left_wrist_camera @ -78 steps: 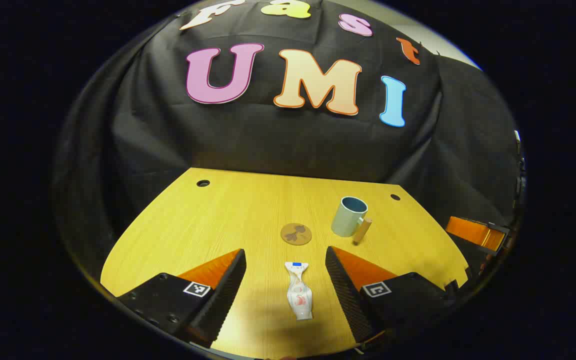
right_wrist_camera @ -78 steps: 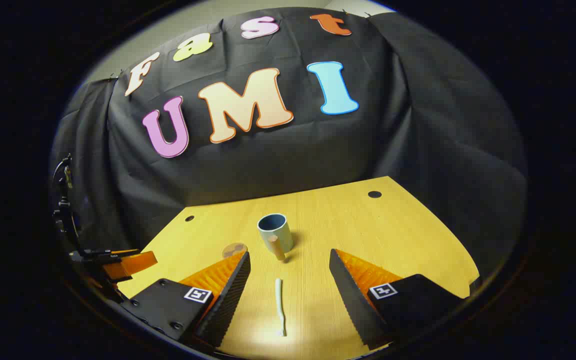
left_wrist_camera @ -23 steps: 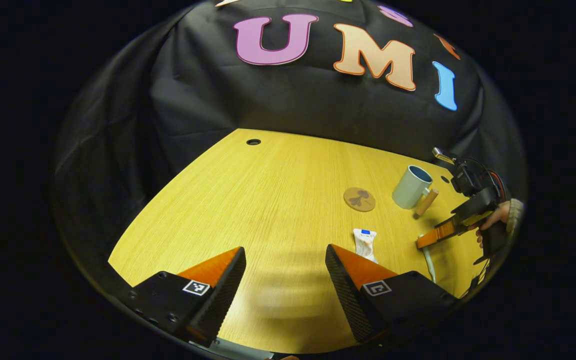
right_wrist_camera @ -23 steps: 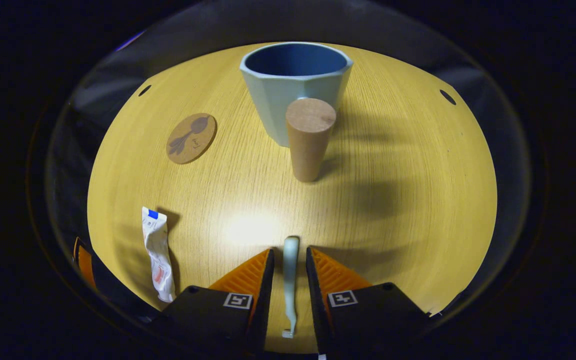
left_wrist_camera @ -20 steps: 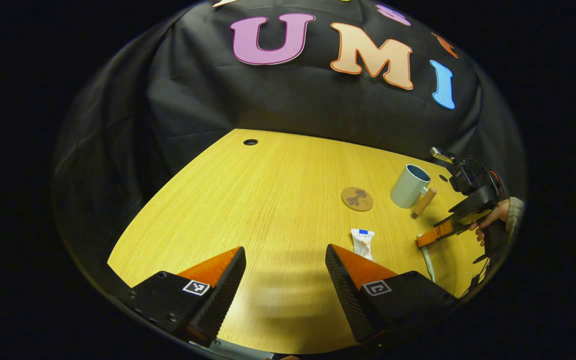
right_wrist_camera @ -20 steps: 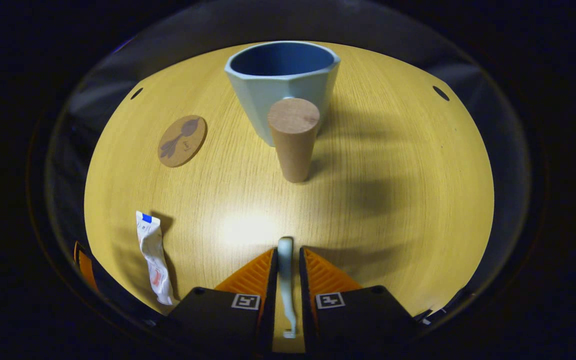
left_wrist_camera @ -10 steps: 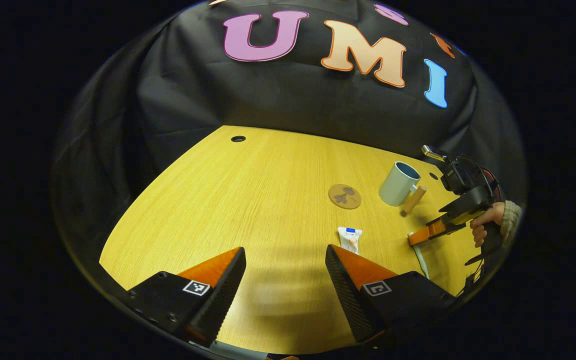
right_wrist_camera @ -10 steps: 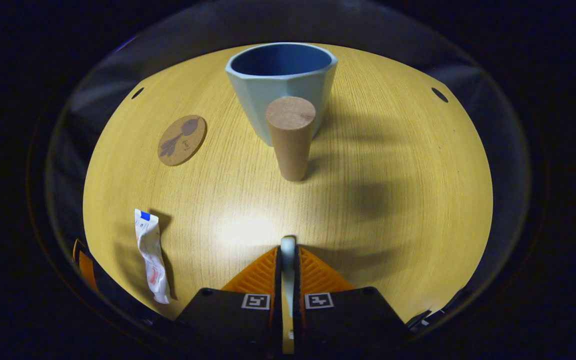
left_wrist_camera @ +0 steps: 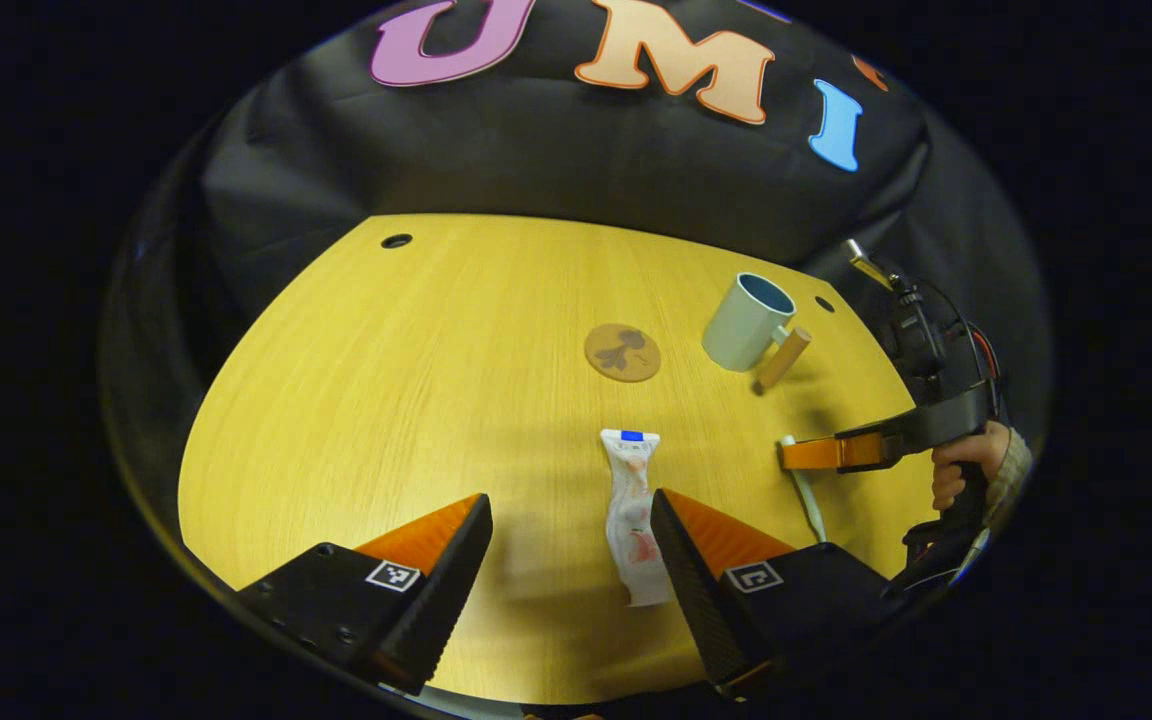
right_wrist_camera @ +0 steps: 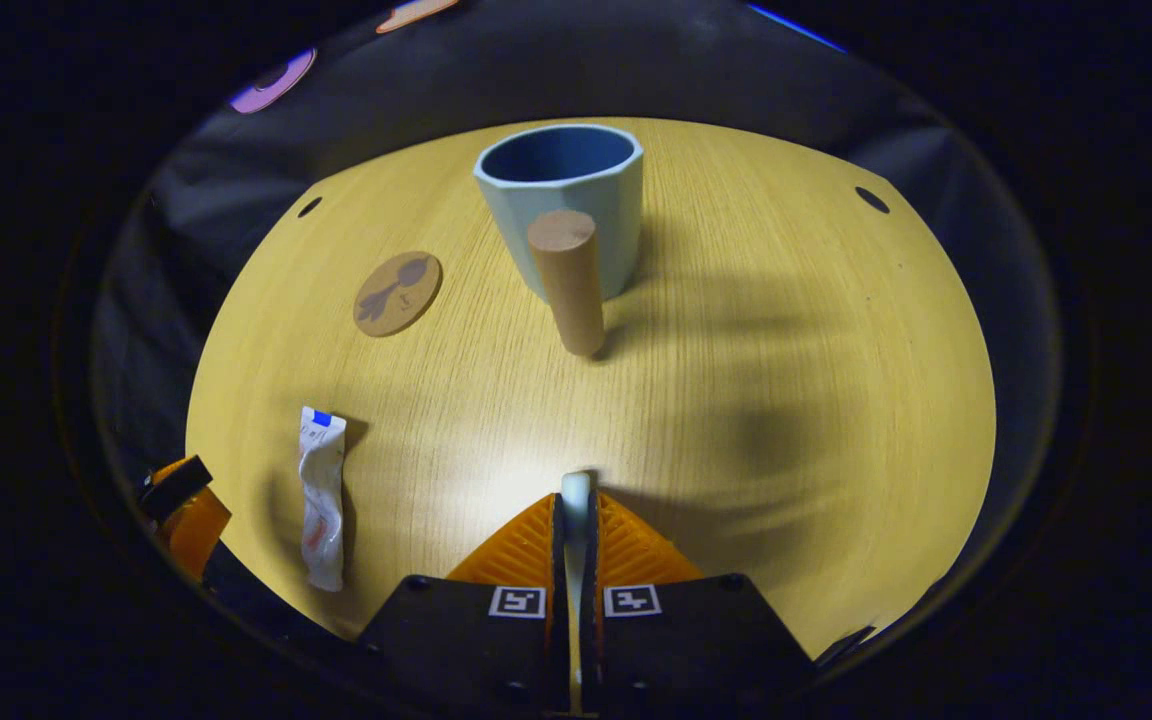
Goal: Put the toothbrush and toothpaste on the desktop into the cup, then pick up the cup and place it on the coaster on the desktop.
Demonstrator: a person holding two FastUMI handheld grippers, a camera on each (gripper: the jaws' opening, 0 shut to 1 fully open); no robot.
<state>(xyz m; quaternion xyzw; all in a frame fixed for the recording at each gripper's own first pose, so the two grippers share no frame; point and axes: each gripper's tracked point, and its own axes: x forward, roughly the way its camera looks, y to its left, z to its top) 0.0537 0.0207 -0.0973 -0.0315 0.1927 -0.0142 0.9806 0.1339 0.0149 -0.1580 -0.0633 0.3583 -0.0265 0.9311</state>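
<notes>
The right gripper (right_wrist_camera: 574,520) has its two fingers pressed together on the pale toothbrush (right_wrist_camera: 574,492), whose end pokes out just past the fingertips; in the left gripper view the same gripper (left_wrist_camera: 794,452) shows at the far right, held by a hand (left_wrist_camera: 956,470) in a knitted cuff, with the toothbrush (left_wrist_camera: 808,500) slanting down from it toward the wooden desktop (left_wrist_camera: 416,380); whether the brush touches the wood I cannot tell. The left gripper (left_wrist_camera: 571,525) hangs with its fingers spread wide apart over the near part of the desktop, and the crumpled toothpaste tube (left_wrist_camera: 631,510) lies flat between them, close against the inner edge of the right-hand finger, its blue-marked end pointing away. Farther back stands the light blue cup (left_wrist_camera: 744,322), upright, dark blue inside, with a wooden peg handle (left_wrist_camera: 784,358) jutting out toward the right gripper. The round brown coaster (left_wrist_camera: 622,352) lies flat just to the left of the cup, apart from it. In the right gripper view the cup (right_wrist_camera: 561,200) sits straight ahead, the coaster (right_wrist_camera: 397,292) and the tube (right_wrist_camera: 321,495) off to the left.
</notes>
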